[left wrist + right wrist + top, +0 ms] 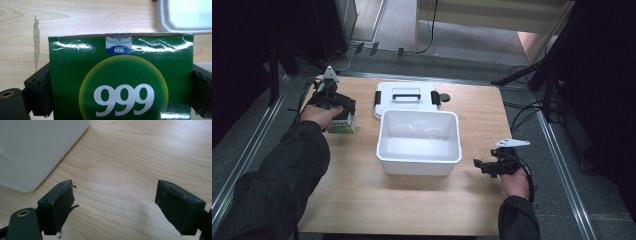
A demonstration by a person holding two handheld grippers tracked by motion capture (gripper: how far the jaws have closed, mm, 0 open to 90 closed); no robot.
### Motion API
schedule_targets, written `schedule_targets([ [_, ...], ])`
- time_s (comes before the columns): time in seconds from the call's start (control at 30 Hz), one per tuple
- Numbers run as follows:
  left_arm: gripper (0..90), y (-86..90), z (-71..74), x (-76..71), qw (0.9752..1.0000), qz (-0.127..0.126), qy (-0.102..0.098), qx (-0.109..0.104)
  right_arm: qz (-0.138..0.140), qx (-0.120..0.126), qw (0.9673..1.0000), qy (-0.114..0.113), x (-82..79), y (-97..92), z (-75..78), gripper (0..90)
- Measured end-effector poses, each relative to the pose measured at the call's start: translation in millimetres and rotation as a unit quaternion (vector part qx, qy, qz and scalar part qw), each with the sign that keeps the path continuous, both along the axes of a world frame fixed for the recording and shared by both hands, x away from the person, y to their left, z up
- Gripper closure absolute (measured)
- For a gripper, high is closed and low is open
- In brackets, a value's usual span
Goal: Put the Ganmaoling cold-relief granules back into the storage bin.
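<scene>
Gripping green box [120, 82] between left gripper [333, 102] jaws, beside white bin [384, 150]

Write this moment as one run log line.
left tool: shut on green box | right tool: open, over table | white bin: open

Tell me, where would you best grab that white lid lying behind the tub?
Probably by the raised handle in the middle of the lid, coming straight down from above. The lid lies flat on the table, so its edges offer little, and the tub blocks the near side.

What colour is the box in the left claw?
Green box with a yellow-rimmed circle and white 999; left gripper view shows it best.
</scene>
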State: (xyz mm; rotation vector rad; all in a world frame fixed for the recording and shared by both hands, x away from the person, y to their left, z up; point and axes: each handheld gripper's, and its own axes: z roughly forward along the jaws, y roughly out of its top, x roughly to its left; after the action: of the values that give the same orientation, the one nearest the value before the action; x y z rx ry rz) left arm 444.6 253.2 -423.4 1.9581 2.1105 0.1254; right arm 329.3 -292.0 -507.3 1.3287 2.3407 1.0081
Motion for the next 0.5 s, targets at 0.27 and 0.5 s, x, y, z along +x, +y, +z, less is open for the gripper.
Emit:
schedule_targets([
  [0.27, 5.1, -9.1, 19.1, -2.9, 1.0000, -0.008, -0.002, 0.005, 0.010, -0.001, 1.0000, 0.000, 4.9, 5.6, 0.3, 15.6],
  [0.5, 5.1, -21.1, 37.2, -8.2, 0.9996, -0.027, -0.002, -0.001, 0.013, 0.002, 0.9999, 0.002, 10.3, 10.1, 0.6, 15.9],
])
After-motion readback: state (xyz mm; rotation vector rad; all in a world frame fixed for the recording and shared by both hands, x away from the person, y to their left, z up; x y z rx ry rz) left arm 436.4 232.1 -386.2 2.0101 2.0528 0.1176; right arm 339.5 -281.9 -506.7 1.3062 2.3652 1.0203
